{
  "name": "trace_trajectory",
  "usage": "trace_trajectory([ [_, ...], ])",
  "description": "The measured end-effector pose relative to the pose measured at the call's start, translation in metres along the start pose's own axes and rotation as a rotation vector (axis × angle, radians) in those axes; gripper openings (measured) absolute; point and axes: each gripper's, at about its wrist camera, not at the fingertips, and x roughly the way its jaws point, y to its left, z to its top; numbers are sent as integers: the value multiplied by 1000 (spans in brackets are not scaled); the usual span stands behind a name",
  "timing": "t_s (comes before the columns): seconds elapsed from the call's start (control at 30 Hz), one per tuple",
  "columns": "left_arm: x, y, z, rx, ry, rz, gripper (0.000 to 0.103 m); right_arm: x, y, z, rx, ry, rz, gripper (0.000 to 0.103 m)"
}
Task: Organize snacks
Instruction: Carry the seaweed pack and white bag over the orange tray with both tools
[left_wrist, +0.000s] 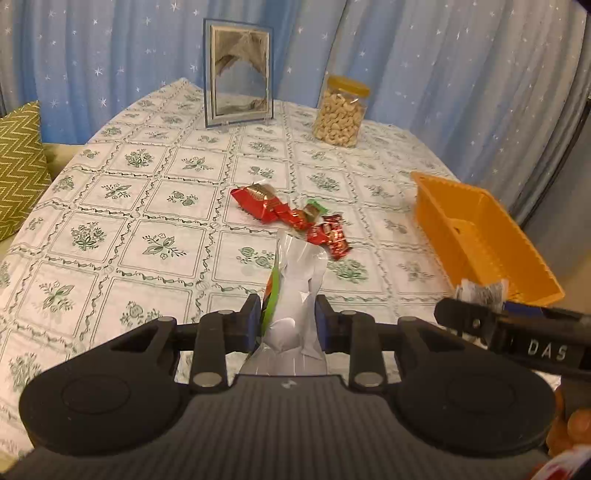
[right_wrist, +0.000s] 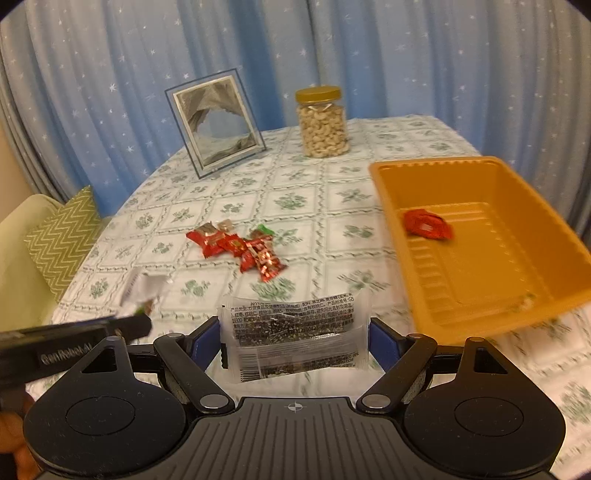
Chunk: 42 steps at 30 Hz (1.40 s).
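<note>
My left gripper (left_wrist: 287, 325) is shut on a white and green snack packet (left_wrist: 297, 295), held upright above the near table edge. My right gripper (right_wrist: 295, 343) is shut on a clear packet of dark seed bar (right_wrist: 295, 336), held flat above the table just left of the orange tray (right_wrist: 480, 273). One red wrapped candy (right_wrist: 426, 224) lies in the tray. A pile of red wrapped candies (left_wrist: 295, 218) lies mid-table; it also shows in the right wrist view (right_wrist: 240, 247). The right gripper with its packet (left_wrist: 480, 293) shows in the left view, near the tray (left_wrist: 480, 236).
A jar of cashews (left_wrist: 341, 112) and a framed sand picture (left_wrist: 239, 74) stand at the back of the table. A green zigzag cushion (left_wrist: 18, 166) lies on a seat at the left. Blue starred curtains hang behind.
</note>
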Motion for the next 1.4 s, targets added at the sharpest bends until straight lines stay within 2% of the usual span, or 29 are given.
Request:
trace_trajectory([
  [0.43,-48,-48,-13,38,-30,-52,28,-68,-27,-16,11,-58,-135,82],
  [0.6,-55,-68,-16,64,-37,-75,28,-85,-40,-21,28,-68,-156,82],
  [1.4,-37,-139,-4,148,-27,-186,28,-107,-100,-15,130,-109,-237,82],
])
